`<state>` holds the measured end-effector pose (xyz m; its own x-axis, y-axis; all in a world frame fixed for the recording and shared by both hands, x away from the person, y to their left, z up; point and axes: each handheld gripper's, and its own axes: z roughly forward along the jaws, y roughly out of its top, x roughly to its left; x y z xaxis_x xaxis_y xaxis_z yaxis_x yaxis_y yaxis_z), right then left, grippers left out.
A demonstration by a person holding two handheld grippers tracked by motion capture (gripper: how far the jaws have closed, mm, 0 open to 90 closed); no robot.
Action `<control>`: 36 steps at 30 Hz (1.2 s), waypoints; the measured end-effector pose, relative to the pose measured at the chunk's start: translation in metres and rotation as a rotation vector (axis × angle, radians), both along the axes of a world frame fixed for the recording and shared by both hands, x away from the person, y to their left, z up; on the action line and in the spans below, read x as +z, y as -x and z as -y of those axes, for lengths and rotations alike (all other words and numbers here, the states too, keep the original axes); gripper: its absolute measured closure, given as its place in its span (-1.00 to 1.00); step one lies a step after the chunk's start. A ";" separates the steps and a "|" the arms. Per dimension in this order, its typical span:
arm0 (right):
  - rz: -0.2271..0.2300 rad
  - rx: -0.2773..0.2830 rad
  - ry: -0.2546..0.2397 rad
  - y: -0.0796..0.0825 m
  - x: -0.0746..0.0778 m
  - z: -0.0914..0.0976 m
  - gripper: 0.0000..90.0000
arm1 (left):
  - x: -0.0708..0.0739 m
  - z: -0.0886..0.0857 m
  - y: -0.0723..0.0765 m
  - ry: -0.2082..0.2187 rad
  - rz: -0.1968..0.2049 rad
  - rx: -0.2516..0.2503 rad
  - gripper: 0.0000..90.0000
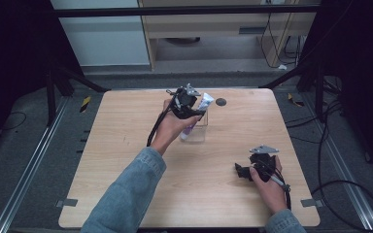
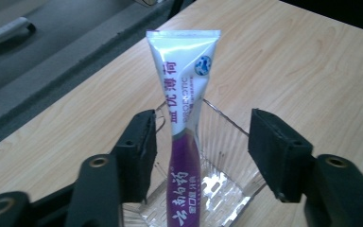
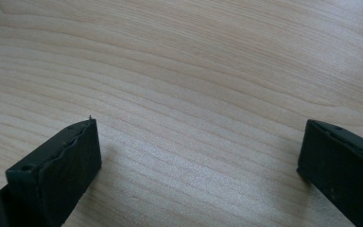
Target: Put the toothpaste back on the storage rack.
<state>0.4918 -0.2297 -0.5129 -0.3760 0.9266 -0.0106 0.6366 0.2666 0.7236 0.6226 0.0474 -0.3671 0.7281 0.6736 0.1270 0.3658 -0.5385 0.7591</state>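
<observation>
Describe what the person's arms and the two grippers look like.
Both forearms wear blue denim sleeves. The left gripper and right gripper are black, each topped by a grey three-cornered plate and trailing a black cable. Their jaws are blocky black pads, one with a wavy ridged face.

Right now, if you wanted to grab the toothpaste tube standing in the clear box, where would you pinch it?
Probably the flat white upper part of the toothpaste tube, pinched across its thin faces from above. It stands upright, crimped end up, in the clear box, whose walls cover its purple lower part. The left gripper stands open around it, not touching.
</observation>
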 end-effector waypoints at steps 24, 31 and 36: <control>-0.004 0.001 -0.007 -0.001 0.000 -0.001 -0.99 | 0.008 -0.030 0.023 0.075 0.034 -0.066 -0.89; -0.003 0.002 -0.007 0.000 0.000 -0.001 -0.99 | 0.011 -0.053 0.034 0.087 0.059 -0.048 -0.89; -0.004 -0.009 -0.008 0.000 0.000 -0.001 -0.99 | 0.016 -0.069 0.041 0.094 0.080 -0.031 -0.89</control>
